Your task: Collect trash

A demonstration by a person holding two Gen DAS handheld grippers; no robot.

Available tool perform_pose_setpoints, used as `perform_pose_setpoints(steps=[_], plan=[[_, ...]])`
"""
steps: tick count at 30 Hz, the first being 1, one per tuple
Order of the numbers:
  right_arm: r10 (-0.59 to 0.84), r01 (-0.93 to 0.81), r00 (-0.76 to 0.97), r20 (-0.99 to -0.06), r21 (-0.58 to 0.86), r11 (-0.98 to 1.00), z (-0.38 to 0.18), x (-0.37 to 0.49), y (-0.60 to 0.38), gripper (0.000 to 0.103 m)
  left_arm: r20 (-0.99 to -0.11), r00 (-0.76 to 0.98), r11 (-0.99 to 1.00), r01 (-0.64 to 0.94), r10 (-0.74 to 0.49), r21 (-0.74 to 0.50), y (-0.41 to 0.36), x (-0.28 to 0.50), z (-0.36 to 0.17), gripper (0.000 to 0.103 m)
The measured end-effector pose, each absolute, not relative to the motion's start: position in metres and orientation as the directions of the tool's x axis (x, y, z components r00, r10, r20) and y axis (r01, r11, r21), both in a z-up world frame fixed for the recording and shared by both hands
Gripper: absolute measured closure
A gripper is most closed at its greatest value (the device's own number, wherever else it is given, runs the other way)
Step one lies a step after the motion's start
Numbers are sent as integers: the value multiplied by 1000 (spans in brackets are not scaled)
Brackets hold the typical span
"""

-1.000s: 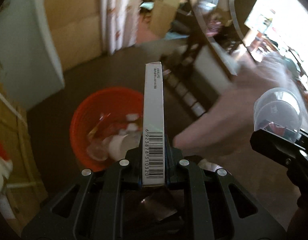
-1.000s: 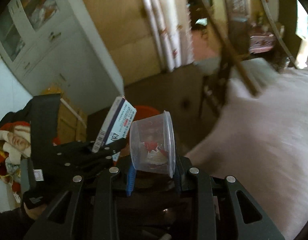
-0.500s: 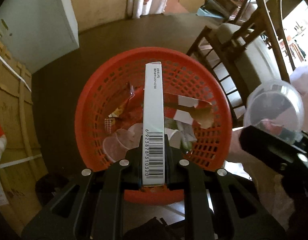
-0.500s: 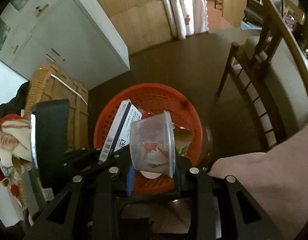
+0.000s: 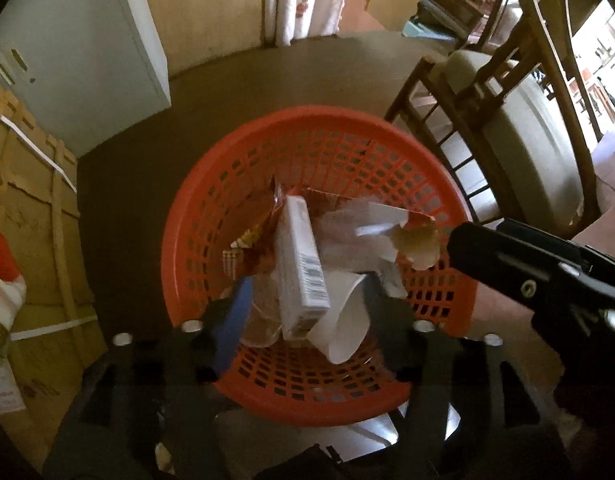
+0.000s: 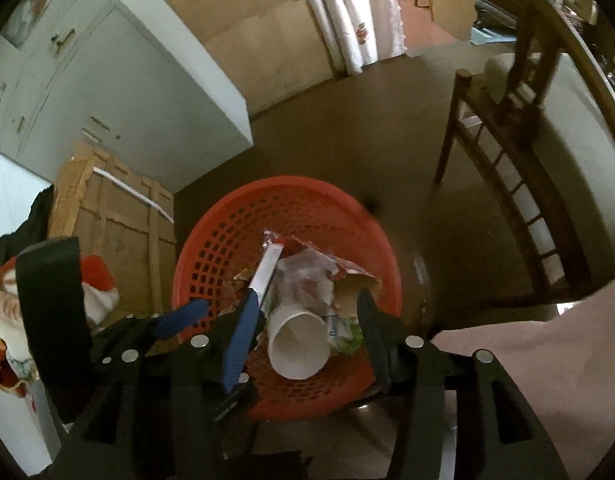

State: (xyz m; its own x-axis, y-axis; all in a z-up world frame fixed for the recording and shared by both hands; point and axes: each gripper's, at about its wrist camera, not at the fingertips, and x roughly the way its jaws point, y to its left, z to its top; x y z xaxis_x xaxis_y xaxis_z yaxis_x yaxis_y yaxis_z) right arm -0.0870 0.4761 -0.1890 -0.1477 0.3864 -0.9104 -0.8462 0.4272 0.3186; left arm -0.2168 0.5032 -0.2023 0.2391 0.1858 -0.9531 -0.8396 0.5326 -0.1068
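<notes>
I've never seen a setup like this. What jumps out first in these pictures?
A bright orange basket on the dark floor fills both views, heaped with trash: a white barcoded box, a paper cup and torn wrappers. Both open grippers, left and right, hang empty over it; a wooden chair stands right.

One basket [image 5: 387, 136], one box [image 5: 301, 264], one cup [image 6: 297, 342].

dark floor [image 5: 267, 80], grey cabinet [image 6: 127, 92], wooden chair [image 6: 519, 184]
</notes>
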Motion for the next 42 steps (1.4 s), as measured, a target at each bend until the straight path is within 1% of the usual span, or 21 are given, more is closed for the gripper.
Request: perform_pose_setpoints(steps=[4,6,8,10,12,15,17,19,20,21,23,26,31,33,37,42], plan=[[428,-842,-108,-897,311,440,-165,-80,458,50,-945,241,542,-836,221,-87,496,-216,-187,37],[457,-851,-85,-886,303,429,-147,-81,447,41,-939,245,542,-836,241,-79,492,-218,-175,36],[489,-869,-50,-871,280,408,-123,-83,432,40,-930,258,546,-834,260,-79,484,-221,-157,33],[526,-880,-11,-850,259,399,-99,-84,413,33,-909,292,565,-821,298,-79,472,-223,-135,31],[572,-870,27,-820,263,417,-75,-78,388,23,-875,329,599,-798,355,-57,454,-221,-107,27],[614,-860,90,-784,251,445,-46,-70,355,20,-830,389,648,-761,401,-43,427,-214,-74,25],[635,-847,153,-757,230,478,-24,-63,323,16,-810,426,677,-734,403,-49,412,-207,-57,20],[643,-830,200,-739,222,512,-10,-56,298,12,-792,465,710,-702,396,-57,394,-197,-39,17],[648,-816,225,-727,222,533,-4,-52,283,7,-781,488,729,-682,389,-62,383,-192,-31,16],[650,-803,248,-718,223,553,2,-47,267,6,-773,504,744,-665,384,-64,375,-187,-26,15],[640,-764,313,-702,214,608,12,-36,229,6,-753,544,791,-610,369,-54,347,-172,-12,10],[608,-709,390,-692,195,677,18,-25,182,6,-735,582,840,-541,346,-33,314,-153,0,8],[552,-599,495,-671,196,776,17,-7,106,6,-732,628,912,-411,264,-24,253,-113,15,7],[538,-559,518,-665,213,802,15,0,78,6,-728,639,930,-367,250,-2,230,-97,18,7],[481,-464,589,-650,215,859,18,9,20,6,-724,655,958,-284,215,28,183,-68,25,7],[399,-347,657,-640,212,913,22,19,-48,6,-732,667,985,-171,138,30,127,-29,28,7]])
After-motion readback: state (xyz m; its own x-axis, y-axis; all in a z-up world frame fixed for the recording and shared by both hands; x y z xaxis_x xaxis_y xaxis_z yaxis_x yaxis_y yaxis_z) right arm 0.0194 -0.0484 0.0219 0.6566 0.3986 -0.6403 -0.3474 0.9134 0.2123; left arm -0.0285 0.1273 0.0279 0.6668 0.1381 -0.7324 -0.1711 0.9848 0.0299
